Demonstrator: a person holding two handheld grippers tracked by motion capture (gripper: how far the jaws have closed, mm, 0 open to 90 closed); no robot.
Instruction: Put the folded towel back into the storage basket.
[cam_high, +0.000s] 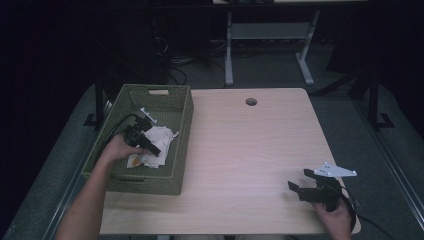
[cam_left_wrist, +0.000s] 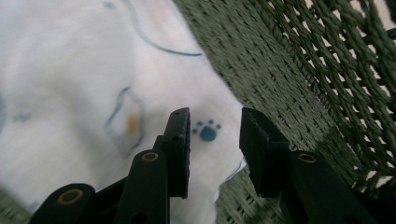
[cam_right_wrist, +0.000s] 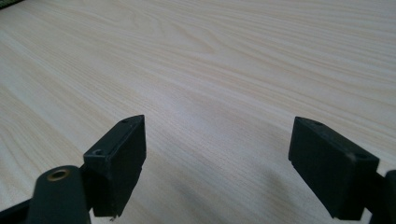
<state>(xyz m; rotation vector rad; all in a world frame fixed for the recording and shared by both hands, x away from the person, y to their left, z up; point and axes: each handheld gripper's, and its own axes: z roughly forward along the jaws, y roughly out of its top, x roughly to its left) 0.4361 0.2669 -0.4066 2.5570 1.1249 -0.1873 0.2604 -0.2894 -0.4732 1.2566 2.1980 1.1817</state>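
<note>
1. The white cloth (cam_high: 152, 146) lies crumpled inside the green woven basket (cam_high: 181, 107), on its floor toward the near wall.
2. The left claw (cam_high: 152, 148) hangs in the basket just over the cloth; its jaws stand apart with a narrow gap, the paw-print patch (cam_left_wrist: 208, 131) visible between them, nothing pinched.
3. The right claw (cam_high: 301, 180) rests wide open on the surface (cam_high: 250, 145), well to the right of the basket, holding nothing.
4. Judgement: the cloth is in the basket and free of any grip; only the left claw's withdrawal appears outstanding.
</note>
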